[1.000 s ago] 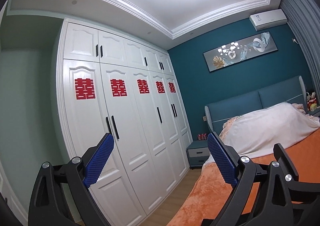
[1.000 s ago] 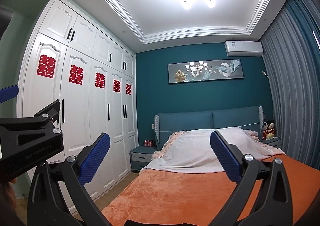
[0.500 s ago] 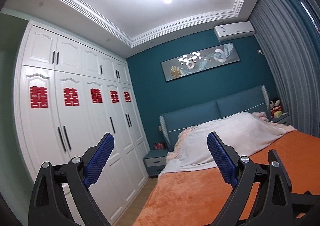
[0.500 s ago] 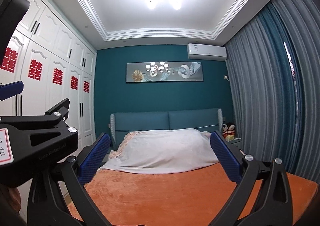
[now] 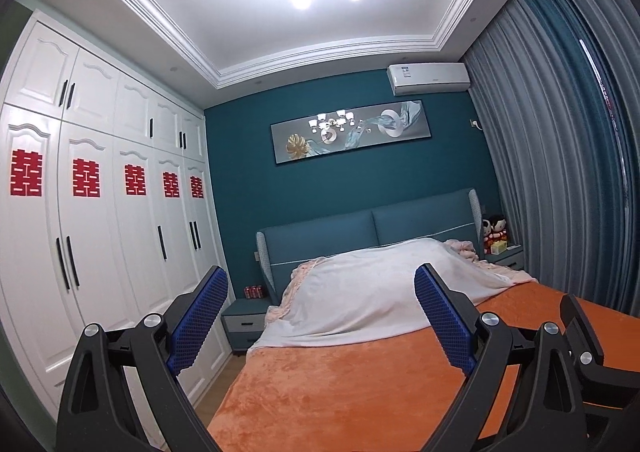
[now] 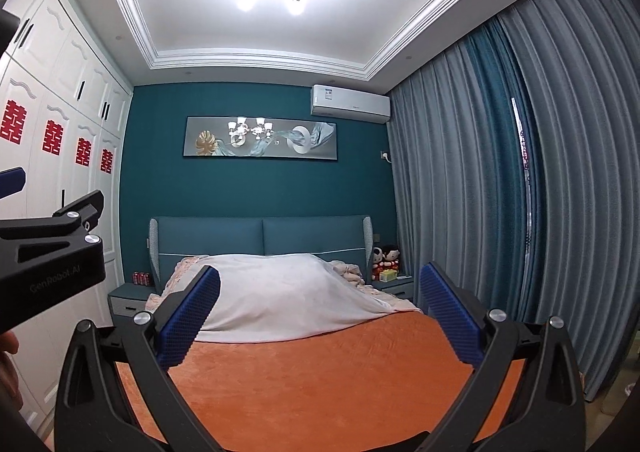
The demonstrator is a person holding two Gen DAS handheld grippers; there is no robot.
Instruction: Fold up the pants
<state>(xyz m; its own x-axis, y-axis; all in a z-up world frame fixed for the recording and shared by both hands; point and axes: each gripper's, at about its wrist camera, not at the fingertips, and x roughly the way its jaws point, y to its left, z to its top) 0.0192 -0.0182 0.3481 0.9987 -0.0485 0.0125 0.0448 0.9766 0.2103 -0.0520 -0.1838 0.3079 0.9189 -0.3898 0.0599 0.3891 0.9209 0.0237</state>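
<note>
No pants show in either view. My left gripper [image 5: 320, 292] is open and empty, held in the air above the foot of a bed covered by an orange blanket [image 5: 340, 380]. My right gripper [image 6: 320, 292] is open and empty too, above the same orange blanket [image 6: 320, 380]. The left gripper's body shows at the left edge of the right wrist view [image 6: 48, 252], and part of the right gripper shows at the right edge of the left wrist view [image 5: 588, 336].
A white quilt [image 6: 280, 292] lies heaped at the blue headboard [image 6: 260, 236]. White wardrobes [image 5: 100, 232] line the left wall, with a nightstand [image 5: 244, 316] beside the bed. Grey-blue curtains [image 6: 500, 192] hang on the right. A second nightstand with dolls [image 6: 386, 258] stands by them.
Both views have swung to the right, from the wardrobes toward the bed and curtains. Both grippers stay open and empty.
</note>
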